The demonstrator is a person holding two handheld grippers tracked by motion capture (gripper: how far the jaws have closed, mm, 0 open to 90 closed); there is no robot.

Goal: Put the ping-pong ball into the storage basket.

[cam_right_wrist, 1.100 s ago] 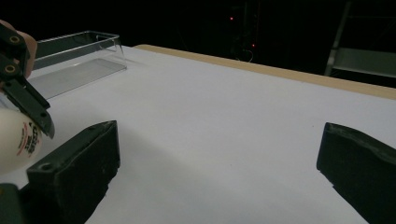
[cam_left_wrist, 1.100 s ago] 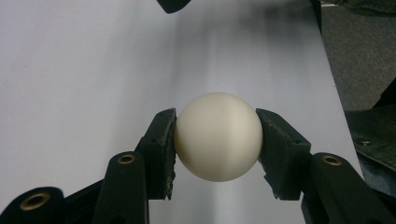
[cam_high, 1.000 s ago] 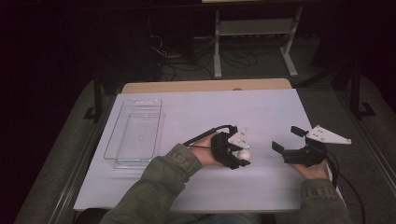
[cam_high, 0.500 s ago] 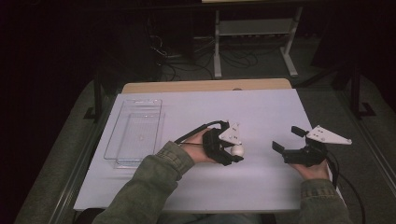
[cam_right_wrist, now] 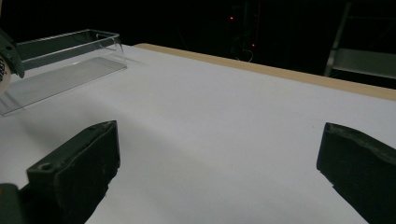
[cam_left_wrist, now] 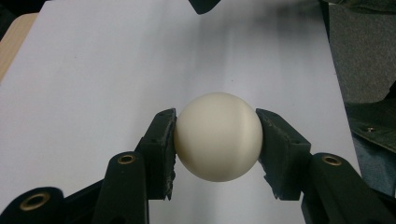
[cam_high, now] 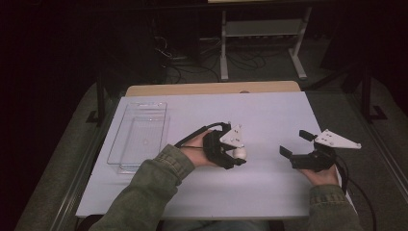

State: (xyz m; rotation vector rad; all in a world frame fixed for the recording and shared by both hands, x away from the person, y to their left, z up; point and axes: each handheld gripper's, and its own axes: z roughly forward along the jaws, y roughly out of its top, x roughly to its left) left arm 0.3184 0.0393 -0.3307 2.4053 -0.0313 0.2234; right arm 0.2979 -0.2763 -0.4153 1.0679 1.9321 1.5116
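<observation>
Right now my left claw is pinching the cream ball between both pads, holding it above the white worktop near its middle; my right claw sits spread wide with nothing in it, well apart from the clear tray on the left

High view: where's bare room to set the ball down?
Bare: the far table beyond both grippers, the strip between the left gripper holding the ball and the right gripper, and inside the clear tray. Tightest near the forearms at the near edge.
</observation>
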